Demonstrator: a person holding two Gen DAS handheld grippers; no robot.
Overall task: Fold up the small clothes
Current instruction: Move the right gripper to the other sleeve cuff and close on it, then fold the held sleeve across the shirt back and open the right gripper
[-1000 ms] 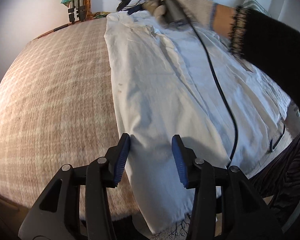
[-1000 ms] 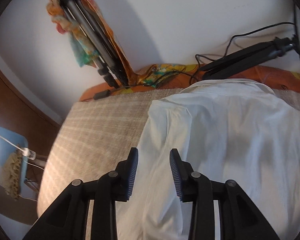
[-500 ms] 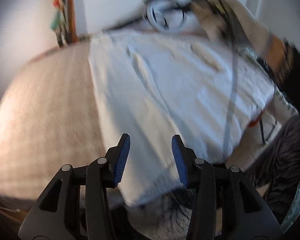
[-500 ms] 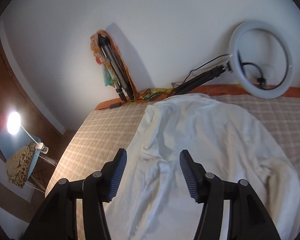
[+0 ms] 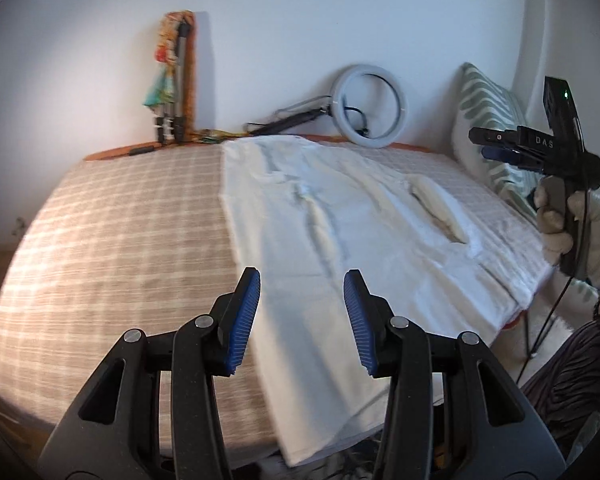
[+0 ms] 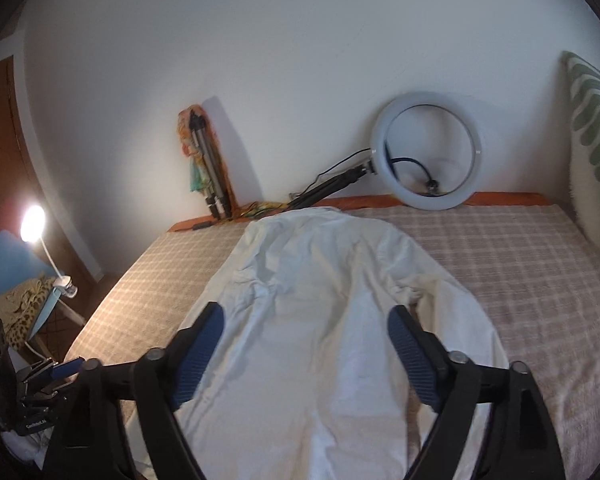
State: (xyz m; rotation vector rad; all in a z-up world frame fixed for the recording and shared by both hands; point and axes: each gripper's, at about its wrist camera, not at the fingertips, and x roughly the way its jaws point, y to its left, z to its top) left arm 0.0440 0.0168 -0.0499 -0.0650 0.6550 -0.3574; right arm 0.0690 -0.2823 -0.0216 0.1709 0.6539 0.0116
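A white shirt lies lengthwise on the bed's checked cover, its sides folded in, its near end hanging over the bed edge. My left gripper hovers above the shirt's near left part, open, nothing between its blue pads. In the right wrist view the shirt stretches away toward the wall. My right gripper hangs above its middle, jaws opening wide and empty. A gloved hand holds that right gripper in the air off the bed's right side. The left gripper shows at lower left.
A ring light on a stand leans against the wall behind the bed. A folded tripod with a colourful cloth stands in the corner. A green-patterned pillow sits at the right. A lit lamp and a blue chair are left of the bed.
The right gripper pulled back from the shirt's far end toward the near right side, rose, and its jaws spread wide. The left gripper rose and tilted up; its gap is unchanged.
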